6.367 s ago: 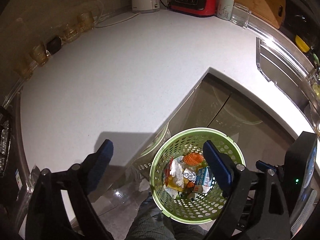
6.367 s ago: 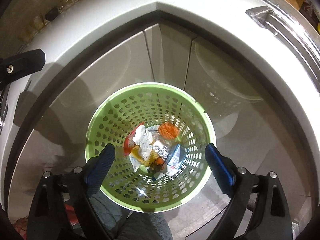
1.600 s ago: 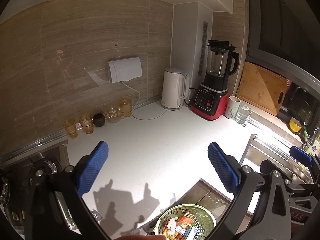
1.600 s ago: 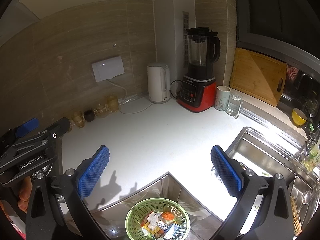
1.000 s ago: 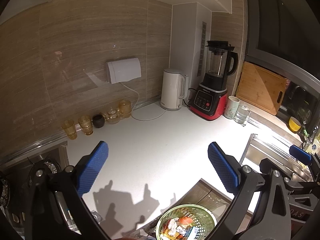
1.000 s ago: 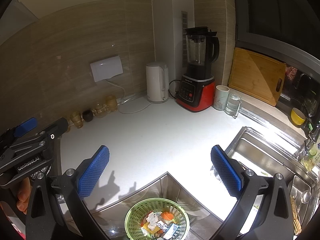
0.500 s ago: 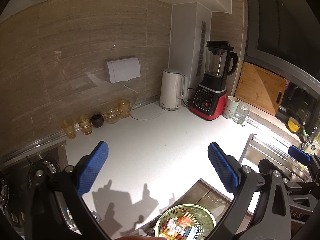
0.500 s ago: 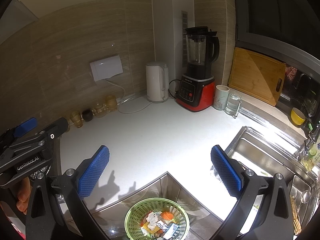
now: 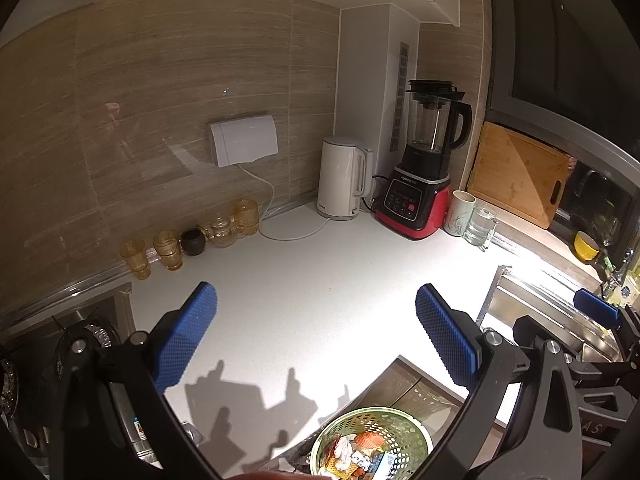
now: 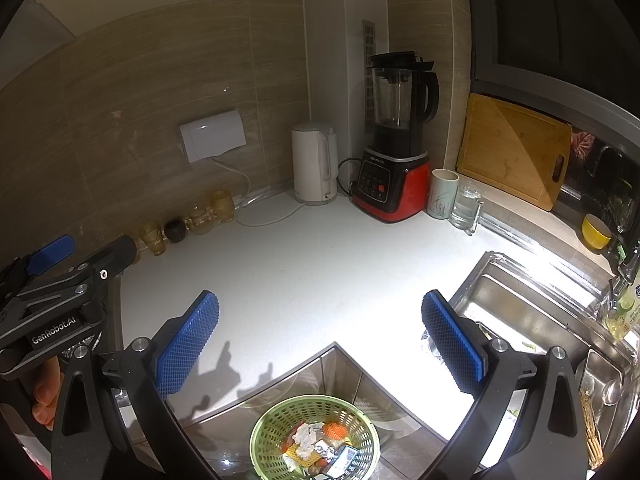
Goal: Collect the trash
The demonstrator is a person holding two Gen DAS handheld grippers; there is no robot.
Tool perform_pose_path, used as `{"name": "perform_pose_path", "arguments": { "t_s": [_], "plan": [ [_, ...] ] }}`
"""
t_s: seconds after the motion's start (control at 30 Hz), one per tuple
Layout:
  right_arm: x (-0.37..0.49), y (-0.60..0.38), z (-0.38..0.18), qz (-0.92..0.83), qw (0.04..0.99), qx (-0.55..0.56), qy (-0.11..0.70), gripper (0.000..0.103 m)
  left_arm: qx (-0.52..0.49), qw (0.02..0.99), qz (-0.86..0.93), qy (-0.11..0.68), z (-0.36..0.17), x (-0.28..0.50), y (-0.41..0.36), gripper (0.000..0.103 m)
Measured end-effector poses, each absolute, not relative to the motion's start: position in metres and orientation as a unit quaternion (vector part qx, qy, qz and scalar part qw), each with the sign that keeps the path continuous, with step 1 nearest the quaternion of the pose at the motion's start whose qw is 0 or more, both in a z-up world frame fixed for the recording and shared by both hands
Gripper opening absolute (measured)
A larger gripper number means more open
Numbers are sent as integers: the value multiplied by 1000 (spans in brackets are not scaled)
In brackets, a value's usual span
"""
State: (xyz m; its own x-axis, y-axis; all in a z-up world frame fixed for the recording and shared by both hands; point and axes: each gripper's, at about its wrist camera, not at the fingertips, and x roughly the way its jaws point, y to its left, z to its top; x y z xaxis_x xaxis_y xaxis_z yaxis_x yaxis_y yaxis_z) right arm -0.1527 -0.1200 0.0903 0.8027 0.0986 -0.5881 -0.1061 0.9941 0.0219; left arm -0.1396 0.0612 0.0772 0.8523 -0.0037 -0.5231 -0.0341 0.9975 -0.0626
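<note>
Both grippers raised off green basket [image 10: 264, 432]; wrappers [image 10: 316, 446] inside; jaws apart, empty.

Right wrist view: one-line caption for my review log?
Open right gripper above a white counter; green basket of trash on the floor below.

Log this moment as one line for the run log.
left hand-held gripper open, empty | right hand-held gripper open, empty | green basket on floor, holds trash | white counter bare in the middle
</note>
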Motion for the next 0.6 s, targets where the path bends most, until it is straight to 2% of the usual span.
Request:
{"name": "perform_pose_path", "arguments": {
  "t_s": [0.6],
  "plan": [
    [-153,-121,89,55,949,-8,311,101,-27,960,-3,280,79,-138,59,95]
  ]
}}
